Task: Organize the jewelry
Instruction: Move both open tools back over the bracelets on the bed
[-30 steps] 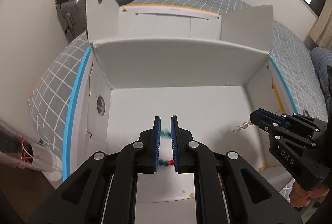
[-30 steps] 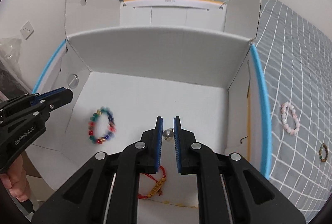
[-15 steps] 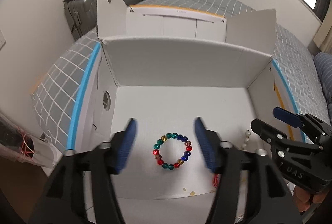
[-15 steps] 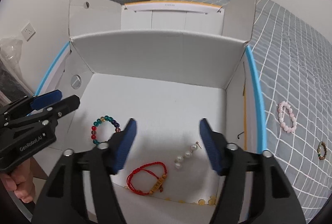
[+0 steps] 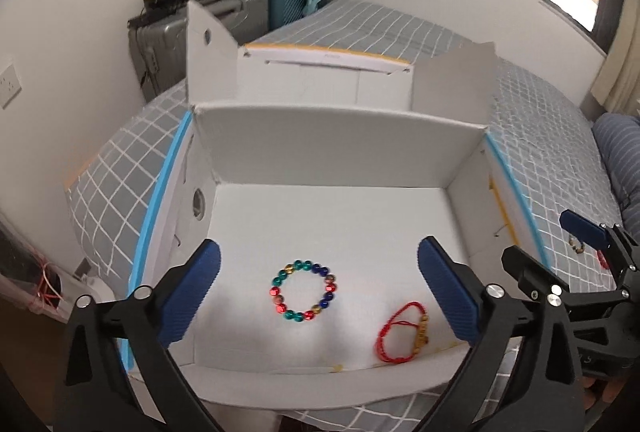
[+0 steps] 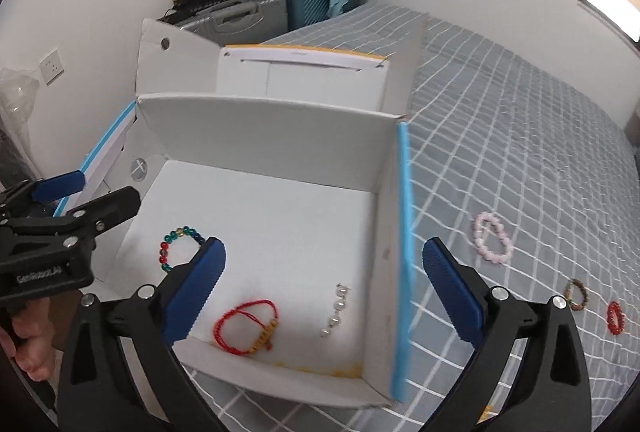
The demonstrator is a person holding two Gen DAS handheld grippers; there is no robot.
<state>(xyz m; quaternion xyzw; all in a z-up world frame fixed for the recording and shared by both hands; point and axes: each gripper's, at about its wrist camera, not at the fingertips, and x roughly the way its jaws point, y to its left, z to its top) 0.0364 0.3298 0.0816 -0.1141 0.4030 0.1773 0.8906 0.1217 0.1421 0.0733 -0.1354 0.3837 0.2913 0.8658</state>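
Note:
An open white box (image 5: pixel 340 148) lies on the bed. On its floor rest a multicoloured bead bracelet (image 5: pixel 275 290), a red cord bracelet (image 5: pixel 423 331) and, in the right wrist view, a short pearl string (image 6: pixel 336 310). My left gripper (image 5: pixel 319 252) hovers above the bead bracelet (image 6: pixel 181 232); its jaws are opening wide and clear of it. My right gripper (image 6: pixel 324 248) hangs over the box's right wall (image 6: pixel 402 232), jaws opening with nothing held, the red cord bracelet (image 6: pixel 265 337) and pearls below. Each gripper shows in the other's view: right gripper (image 5: pixel 540 240), left gripper (image 6: pixel 106 188).
On the grey checked bedspread (image 6: pixel 520 152) right of the box lie a pink bead bracelet (image 6: pixel 479 241), a brown one (image 6: pixel 570 288) and a red one (image 6: pixel 610 316). The box's lid flaps (image 5: pixel 320 80) stand up behind. Suitcases (image 5: pixel 276 0) line the far wall. A hand (image 6: pixel 28 348) holds the left gripper.
Both grippers went from shut to wide open. The left let go of the bead bracelet and the right let go of the pearl string; both now lie on the box floor. Both grippers drew back and up.

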